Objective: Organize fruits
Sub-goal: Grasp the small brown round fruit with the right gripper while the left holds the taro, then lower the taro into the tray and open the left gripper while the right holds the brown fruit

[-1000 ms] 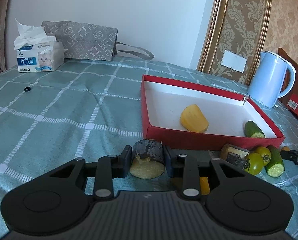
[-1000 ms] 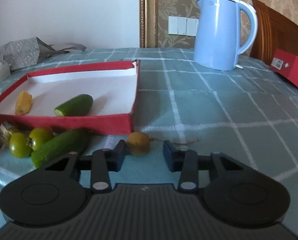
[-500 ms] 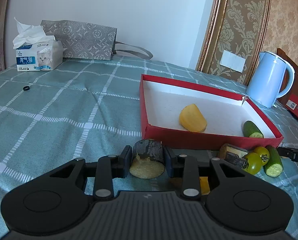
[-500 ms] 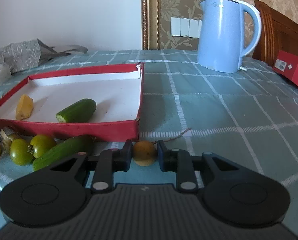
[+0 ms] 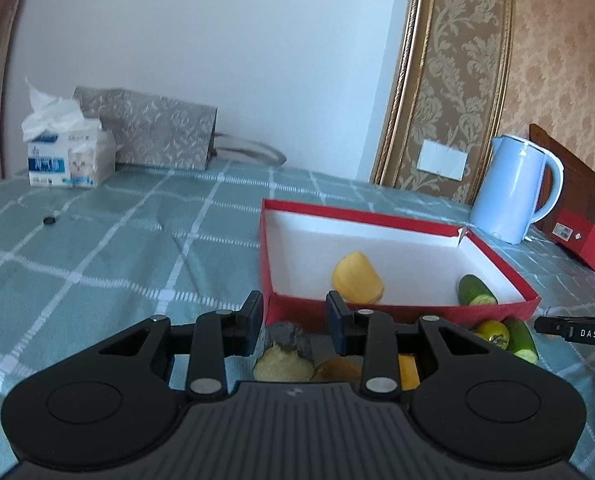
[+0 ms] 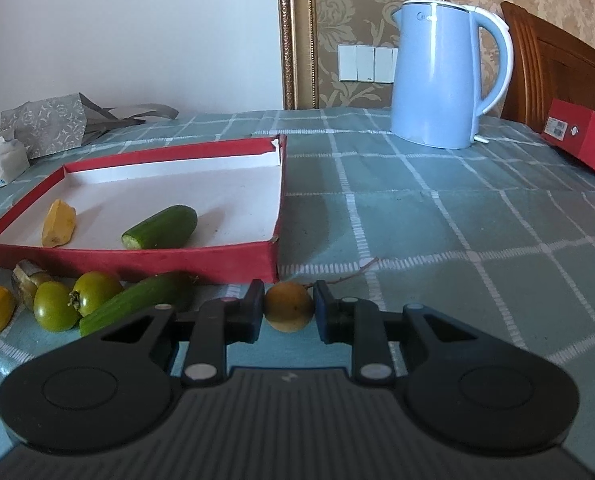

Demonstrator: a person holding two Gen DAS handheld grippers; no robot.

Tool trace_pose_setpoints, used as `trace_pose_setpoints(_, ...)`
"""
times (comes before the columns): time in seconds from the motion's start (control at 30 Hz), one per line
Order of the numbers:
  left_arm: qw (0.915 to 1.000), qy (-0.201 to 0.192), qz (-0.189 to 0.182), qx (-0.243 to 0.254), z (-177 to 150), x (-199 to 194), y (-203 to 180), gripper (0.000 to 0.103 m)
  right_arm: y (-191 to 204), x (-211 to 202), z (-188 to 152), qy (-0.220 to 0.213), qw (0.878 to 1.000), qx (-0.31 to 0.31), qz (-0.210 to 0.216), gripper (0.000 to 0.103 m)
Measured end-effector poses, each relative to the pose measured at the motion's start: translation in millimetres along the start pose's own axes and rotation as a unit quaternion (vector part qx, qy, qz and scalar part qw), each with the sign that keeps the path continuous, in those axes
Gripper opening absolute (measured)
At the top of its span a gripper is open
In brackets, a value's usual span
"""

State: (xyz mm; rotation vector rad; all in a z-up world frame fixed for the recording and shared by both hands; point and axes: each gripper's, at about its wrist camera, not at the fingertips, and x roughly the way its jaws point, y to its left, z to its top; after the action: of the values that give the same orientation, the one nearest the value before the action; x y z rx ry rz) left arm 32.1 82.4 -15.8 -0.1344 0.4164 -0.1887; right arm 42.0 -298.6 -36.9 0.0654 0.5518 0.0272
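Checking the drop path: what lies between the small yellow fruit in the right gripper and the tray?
In the right wrist view, only bare tablecloth separates the small yellow fruit, in the right gripper, from the red tray.

left gripper (image 5: 294, 324): jaws apart (tilted down) | right gripper (image 6: 289, 309): clamped

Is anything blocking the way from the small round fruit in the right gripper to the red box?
Only the red box's near wall, just beyond the small round fruit gripped by the right gripper; lifting should clear it. The cucumber piece leaves room inside.
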Motion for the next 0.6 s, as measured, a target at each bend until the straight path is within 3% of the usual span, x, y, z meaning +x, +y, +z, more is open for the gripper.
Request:
trace_pose_setpoints(0.17,0.9997,0.015,0.015,0.013,-2.3,-4.0,1.9,0.033,-2.5,0.7,0.0,0.004,1.000,0.004,0.006,0.025)
trace_pose_setpoints(0.27,0.9990,0.043,-0.007,0.012,-3.0,-0.4,6.4,0.034,-1.3,1.3,0.1,0.005,1.000,0.000,0.008,0.025)
trace_pose_setpoints(0.37,0.9983,0.055,-0.018,-0.009,-1.5,6.6,10.0,0.041,-0.3,1.1,-0.6,0.005,1.000,-0.001,0.009,0.025)
trace_pose_setpoints(0.6,0.9955,0.094,0.010,-0.003,-0.9,26.8,10.7,0.043,0.1,1.1,-0.6,0.009,1.000,-0.001,0.010,0.025)
